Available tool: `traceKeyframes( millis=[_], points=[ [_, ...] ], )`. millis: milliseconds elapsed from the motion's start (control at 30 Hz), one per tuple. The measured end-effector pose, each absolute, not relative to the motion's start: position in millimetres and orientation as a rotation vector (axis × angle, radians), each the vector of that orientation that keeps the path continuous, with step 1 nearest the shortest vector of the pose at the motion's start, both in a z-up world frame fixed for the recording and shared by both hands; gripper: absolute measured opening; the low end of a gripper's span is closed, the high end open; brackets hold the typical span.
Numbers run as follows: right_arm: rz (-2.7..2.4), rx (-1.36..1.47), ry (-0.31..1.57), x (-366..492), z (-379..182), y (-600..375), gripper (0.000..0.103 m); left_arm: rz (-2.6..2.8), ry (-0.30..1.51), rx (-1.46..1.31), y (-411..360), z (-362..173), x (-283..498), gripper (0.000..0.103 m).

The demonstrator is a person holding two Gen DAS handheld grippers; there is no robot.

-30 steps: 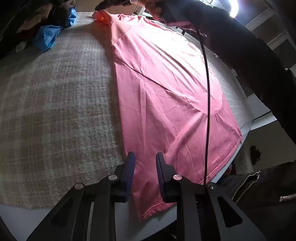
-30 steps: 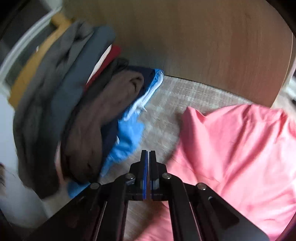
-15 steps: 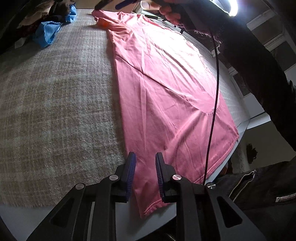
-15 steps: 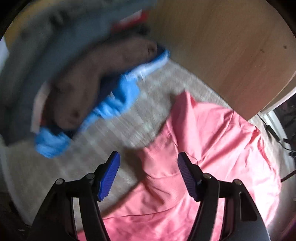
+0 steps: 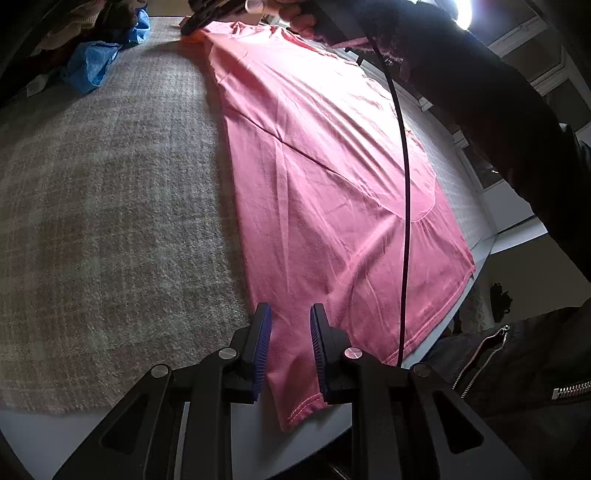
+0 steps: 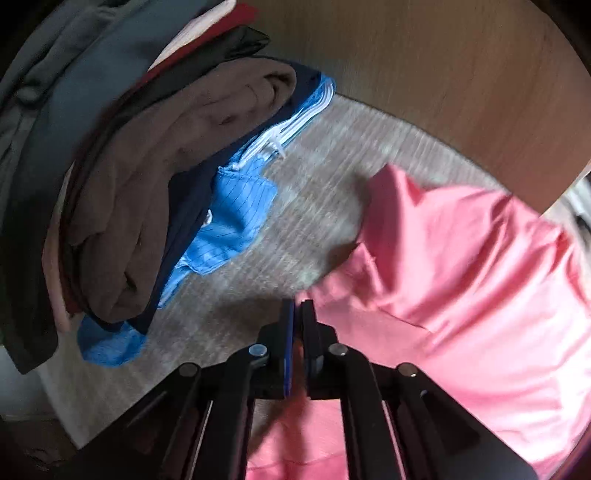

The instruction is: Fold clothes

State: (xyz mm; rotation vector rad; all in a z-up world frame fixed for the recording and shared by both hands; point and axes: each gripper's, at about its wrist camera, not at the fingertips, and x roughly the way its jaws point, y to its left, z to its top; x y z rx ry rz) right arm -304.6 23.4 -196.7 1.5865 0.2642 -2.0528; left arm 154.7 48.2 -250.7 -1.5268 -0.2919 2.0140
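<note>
Since the half-second-old frame, your right gripper (image 6: 297, 332) has been swinging from wide open to nearly shut, and it is now clamping down at the far upper edge of the pink shirt (image 5: 332, 184). A sliver of pink is showing in the narrow slit between its jaws, so it is pinching the fabric there. Your left gripper (image 5: 290, 350) has been keeping its place at the near end.

The left jaws are standing a little apart, with the shirt's near hem corner lying between them. From this angle I cannot tell whether the pads (image 5: 260, 354) are pressing on the cloth or only straddling it.

The shirt is lying stretched out flat and long on the beige checked blanket (image 5: 110, 221), running from the far end, where your right hand (image 5: 295, 16) is working, down to the near edge. Its hem corner is hanging just past the blanket onto the white table (image 5: 74, 435). A thin black cable (image 5: 406, 184) is hanging across the shirt's right side, and your dark sleeve (image 5: 498, 110) is reaching over it.

In the right wrist view, a pile of folded clothes (image 6: 147, 184) is sitting to the left of the shirt, apart from it. A blue garment (image 6: 236, 221) is sticking out from under the pile onto the blanket. A wooden panel (image 6: 443, 74) is standing behind the far edge, and the view is blurring slightly.
</note>
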Motion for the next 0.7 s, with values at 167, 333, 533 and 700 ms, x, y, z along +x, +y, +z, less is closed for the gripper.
traceKeyframes(
  millis=[167, 333, 533, 700],
  points=[
    [-2.094, 1.527, 0.051, -306.9, -155.9, 58.9, 0.021, 2.022, -0.282, -1.549, 42.7, -242.3, 156.2, 0.02],
    [-2.184, 1.338, -0.056, -253.3, -66.5, 130.3, 0.037, 2.031, -0.333, -1.573, 11.3, -228.7, 161.2, 0.026],
    [-2.466, 1.291, -0.166, -125.8, -24.5, 253.6, 0.053, 1.955, -0.3, -1.573, 14.2, -224.0, 162.7, 0.028],
    [-2.748, 1.499, -0.435, 4.0, -50.1, 391.4, 0.039, 1.89, -0.174, -1.545, 33.3, -219.0, 149.1, 0.028]
  ],
)
